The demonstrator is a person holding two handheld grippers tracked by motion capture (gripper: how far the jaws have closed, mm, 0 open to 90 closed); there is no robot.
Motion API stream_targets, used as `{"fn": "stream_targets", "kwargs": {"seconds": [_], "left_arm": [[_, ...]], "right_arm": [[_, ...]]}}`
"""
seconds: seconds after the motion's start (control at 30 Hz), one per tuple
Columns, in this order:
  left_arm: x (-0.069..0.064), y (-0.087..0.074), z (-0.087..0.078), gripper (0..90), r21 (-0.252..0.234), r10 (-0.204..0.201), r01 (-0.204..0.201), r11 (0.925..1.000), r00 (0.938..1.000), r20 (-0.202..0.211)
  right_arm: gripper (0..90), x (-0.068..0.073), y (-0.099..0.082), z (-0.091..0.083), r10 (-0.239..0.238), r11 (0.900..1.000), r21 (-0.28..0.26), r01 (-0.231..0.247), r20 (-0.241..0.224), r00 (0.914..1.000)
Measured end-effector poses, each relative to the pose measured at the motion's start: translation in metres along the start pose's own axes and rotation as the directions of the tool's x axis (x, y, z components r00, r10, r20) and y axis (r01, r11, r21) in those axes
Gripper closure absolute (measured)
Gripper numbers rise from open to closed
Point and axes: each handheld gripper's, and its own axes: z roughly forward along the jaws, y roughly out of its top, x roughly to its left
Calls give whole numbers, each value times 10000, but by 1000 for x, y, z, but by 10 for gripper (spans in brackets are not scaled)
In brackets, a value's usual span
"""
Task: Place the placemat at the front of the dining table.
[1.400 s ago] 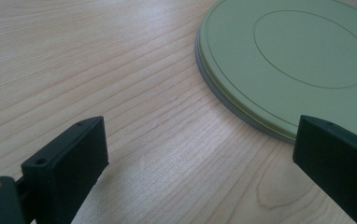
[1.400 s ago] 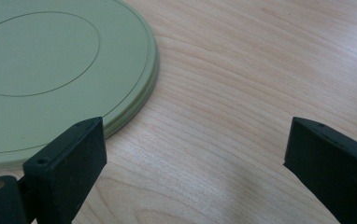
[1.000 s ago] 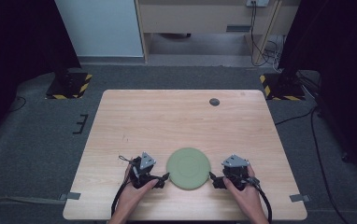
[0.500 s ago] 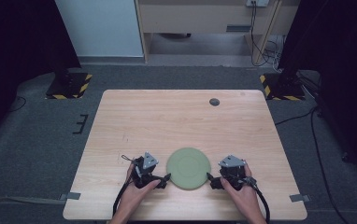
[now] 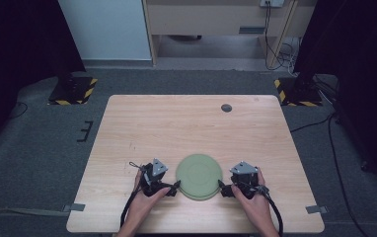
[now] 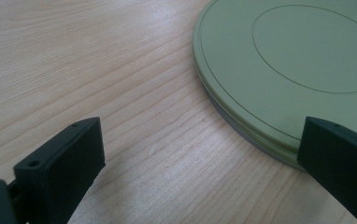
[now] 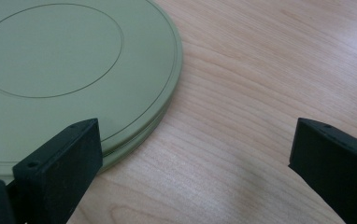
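A round pale green plate [image 5: 199,176] lies flat on the wooden table [image 5: 176,128] near its front edge. My left gripper [image 5: 173,187] sits on the table at the plate's left rim, open; in the left gripper view the plate [image 6: 303,60] lies ahead to the right, with the right jaw over its rim and my left gripper [image 6: 200,154] holding nothing. My right gripper [image 5: 223,186] rests at the plate's right rim, also open. In the right gripper view the plate [image 7: 60,60] lies to the left, the left jaw of my right gripper [image 7: 197,144] over its edge.
A small dark round disc [image 5: 226,107] is set in the table near the far edge. Tape strips [image 5: 316,209] mark the floor by the front corners. Yellow-black stand bases [image 5: 73,89] sit on the floor beyond the table.
Both grippers have edged slightly inward toward the plate's rims. The plate has not moved.
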Motion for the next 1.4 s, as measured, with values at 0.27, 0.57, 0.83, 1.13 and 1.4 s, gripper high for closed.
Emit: {"fn": "stream_targets", "kwargs": {"seconds": [0.27, 0.57, 0.83, 1.13, 1.4], "left_arm": [[2, 1, 2, 0, -35, -101, 100, 9999, 9999, -46], [0, 0, 0, 20, 25, 77, -77, 10000, 10000, 32], [0, 1, 2, 0, 6, -3, 3, 10000, 10000, -87], [-1, 3, 3, 0, -37, 92, -93, 9999, 9995, -312], [-1, 3, 3, 15, -93, 112, -115, 9999, 9995, -293]], "right_arm": [[25, 0, 2, 3, 116, 9999, -119, -113, 310, 9995], [49, 1, -1, 0, 105, 9999, -92, -104, 93, 9999], [38, 2, 0, 2, 65, 9999, -82, -64, 122, 9999], [33, 3, 1, 5, 194, 9997, -175, -186, 465, 9987], [49, 3, 1, 5, 213, 9996, -220, -202, 497, 9985]]}}
